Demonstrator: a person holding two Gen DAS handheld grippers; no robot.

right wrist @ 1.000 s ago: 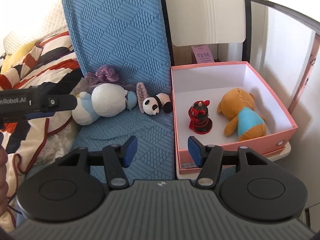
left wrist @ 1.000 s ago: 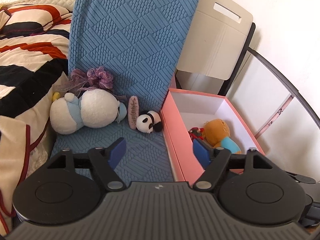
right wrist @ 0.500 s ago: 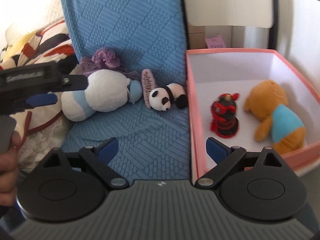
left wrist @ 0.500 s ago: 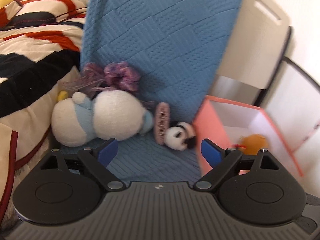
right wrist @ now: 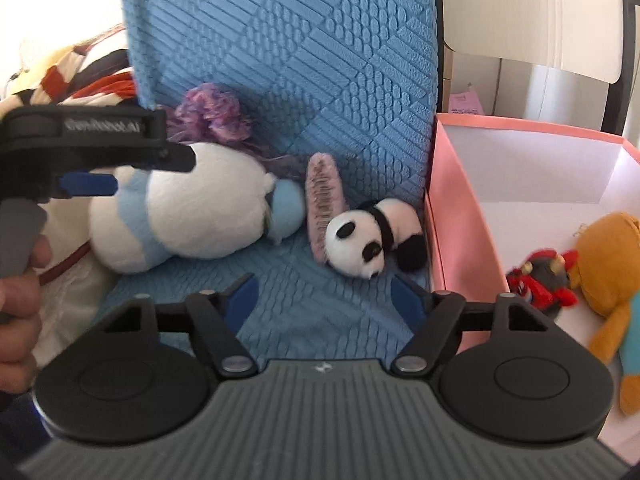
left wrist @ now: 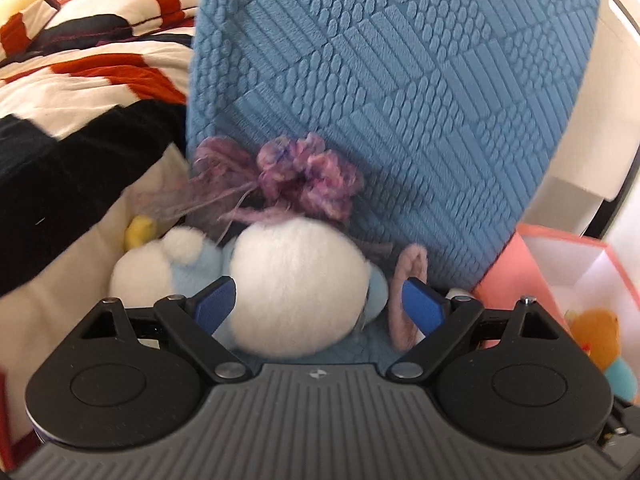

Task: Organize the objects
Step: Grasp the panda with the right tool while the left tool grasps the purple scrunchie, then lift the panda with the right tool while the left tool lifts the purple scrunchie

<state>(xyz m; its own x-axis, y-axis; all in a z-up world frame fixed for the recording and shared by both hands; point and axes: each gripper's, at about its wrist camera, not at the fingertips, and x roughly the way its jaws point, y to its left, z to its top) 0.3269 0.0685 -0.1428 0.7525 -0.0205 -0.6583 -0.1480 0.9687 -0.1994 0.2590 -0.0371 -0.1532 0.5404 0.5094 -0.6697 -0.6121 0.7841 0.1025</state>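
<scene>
Both grippers have dropped in: left gripper [left wrist: 318,306] jaws wide, straddling the white plush [left wrist: 296,288], seemingly untouched; right gripper [right wrist: 324,296] jaws closing, empty, before the panda [right wrist: 370,240] beside the box [right wrist: 460,232].

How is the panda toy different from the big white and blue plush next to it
The panda toy is black and white; the white and blue plush is white with pale blue. The panda toy is clearly smaller than the white and blue plush. The panda toy lies close to the pink box; the white and blue plush lies further off, by the striped bedding. Both are soft toys lying on the blue chair seat.
</scene>
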